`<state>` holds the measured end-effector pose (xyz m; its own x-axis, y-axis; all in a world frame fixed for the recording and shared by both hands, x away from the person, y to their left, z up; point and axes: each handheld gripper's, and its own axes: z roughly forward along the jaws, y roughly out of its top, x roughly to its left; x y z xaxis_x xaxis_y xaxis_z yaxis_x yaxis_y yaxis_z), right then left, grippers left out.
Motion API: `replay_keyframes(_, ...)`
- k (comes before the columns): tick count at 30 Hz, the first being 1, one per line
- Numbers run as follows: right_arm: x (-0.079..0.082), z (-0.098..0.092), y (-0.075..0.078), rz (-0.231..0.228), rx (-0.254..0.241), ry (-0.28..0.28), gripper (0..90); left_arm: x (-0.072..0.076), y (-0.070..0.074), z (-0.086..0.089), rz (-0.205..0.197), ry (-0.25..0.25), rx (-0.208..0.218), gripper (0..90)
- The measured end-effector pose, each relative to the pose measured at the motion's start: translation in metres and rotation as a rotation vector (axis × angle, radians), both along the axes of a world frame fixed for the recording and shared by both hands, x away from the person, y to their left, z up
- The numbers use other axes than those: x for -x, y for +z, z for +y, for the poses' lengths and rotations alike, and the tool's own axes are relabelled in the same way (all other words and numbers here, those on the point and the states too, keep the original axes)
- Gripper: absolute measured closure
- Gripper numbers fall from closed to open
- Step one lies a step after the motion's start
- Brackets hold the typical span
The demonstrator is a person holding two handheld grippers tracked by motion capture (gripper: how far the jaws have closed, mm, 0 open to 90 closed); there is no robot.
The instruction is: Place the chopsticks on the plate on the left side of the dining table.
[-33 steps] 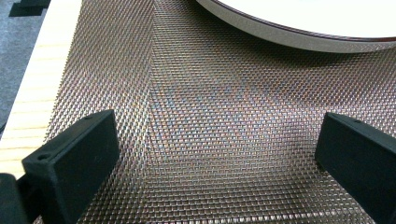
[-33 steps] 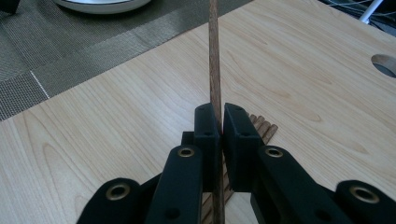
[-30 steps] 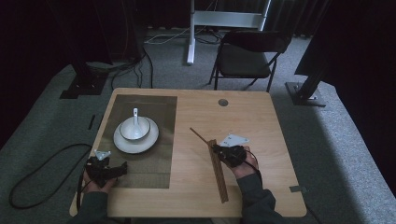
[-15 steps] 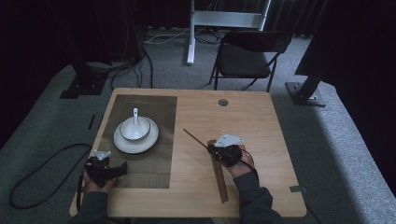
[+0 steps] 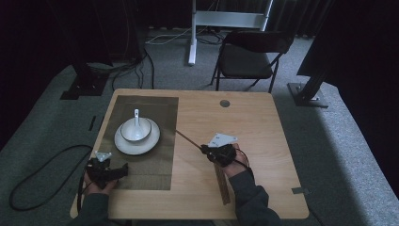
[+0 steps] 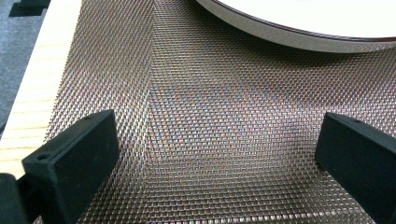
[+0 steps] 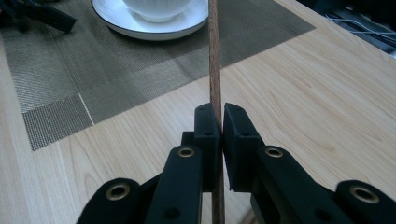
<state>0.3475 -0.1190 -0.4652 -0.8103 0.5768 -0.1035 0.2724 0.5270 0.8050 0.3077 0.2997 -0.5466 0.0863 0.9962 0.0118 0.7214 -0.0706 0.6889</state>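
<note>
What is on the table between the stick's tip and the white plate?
Just the woven grey-brown placemat. In the high view, the thin brown wooden stick, clamped in the right gripper, ends near the mat's edge; bare mat runs to the round white plate.

Woven placemat (image 5: 146, 165) lay on the wood table (image 5: 263, 122), left half. White plate (image 5: 150, 141) sat on its far part w/ a white bowl (image 5: 129, 134) on it, spoon (image 5: 136, 115) in the bowl w/ handle toward 12 o'clock. Long wooden box (image 5: 225, 188) lay at 5 o'clock from the plate. Black folding chair (image 5: 249, 59) stood on grey carpet at 12, beyond the table.
</note>
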Motion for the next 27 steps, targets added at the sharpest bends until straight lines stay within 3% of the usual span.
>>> replay_keyframes(11,-0.003,0.016,0.001,0.004,-0.003,0.037,84.7,0.0,0.0,0.0,0.0,0.0,0.0,0.1)
replay_keyframes(27,-0.007,0.024,0.005,-0.002,-0.008,0.064,84.7,0.0,0.0,0.0,-0.002,0.001,0.001,0.1)
